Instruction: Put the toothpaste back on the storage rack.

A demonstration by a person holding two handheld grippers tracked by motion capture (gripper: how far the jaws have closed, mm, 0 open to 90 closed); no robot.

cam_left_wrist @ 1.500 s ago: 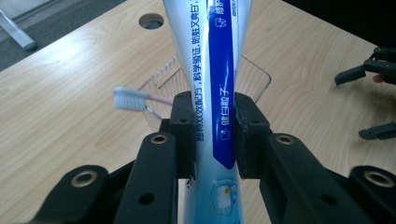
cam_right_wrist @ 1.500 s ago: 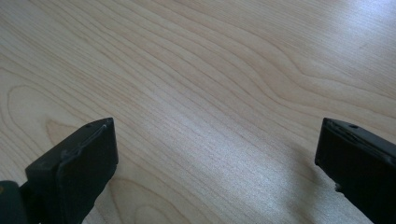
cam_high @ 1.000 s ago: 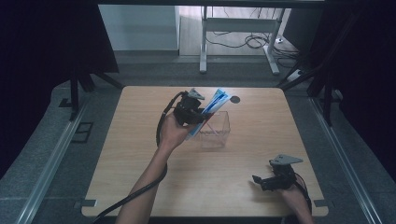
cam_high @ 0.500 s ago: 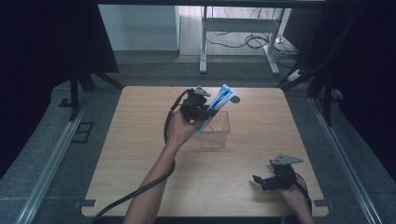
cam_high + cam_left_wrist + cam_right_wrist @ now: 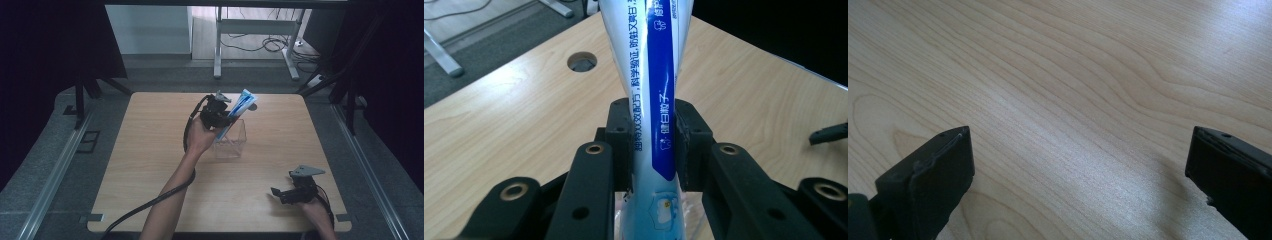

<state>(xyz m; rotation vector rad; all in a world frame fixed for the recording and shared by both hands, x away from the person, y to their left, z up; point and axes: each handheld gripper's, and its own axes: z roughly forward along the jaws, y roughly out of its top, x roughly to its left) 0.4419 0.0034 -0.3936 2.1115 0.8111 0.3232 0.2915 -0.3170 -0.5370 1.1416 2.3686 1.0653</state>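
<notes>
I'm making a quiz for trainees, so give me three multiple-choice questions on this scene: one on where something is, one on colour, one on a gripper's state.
1. Where is the clear box?
A. middle of the table
B. on the floor
C. at the table's near right corner

2. What colours is the tube?
A. red and black
B. white and blue
C. green and yellow

3. How is the right gripper?
A. shut on the tube
B. shut on the box
C. open, holding nothing

Answers: 1 A, the high view shows it mid-table; 2 B, the left gripper clamps a white and blue tube; 3 C, its jaws stand wide apart over bare wood.
</notes>
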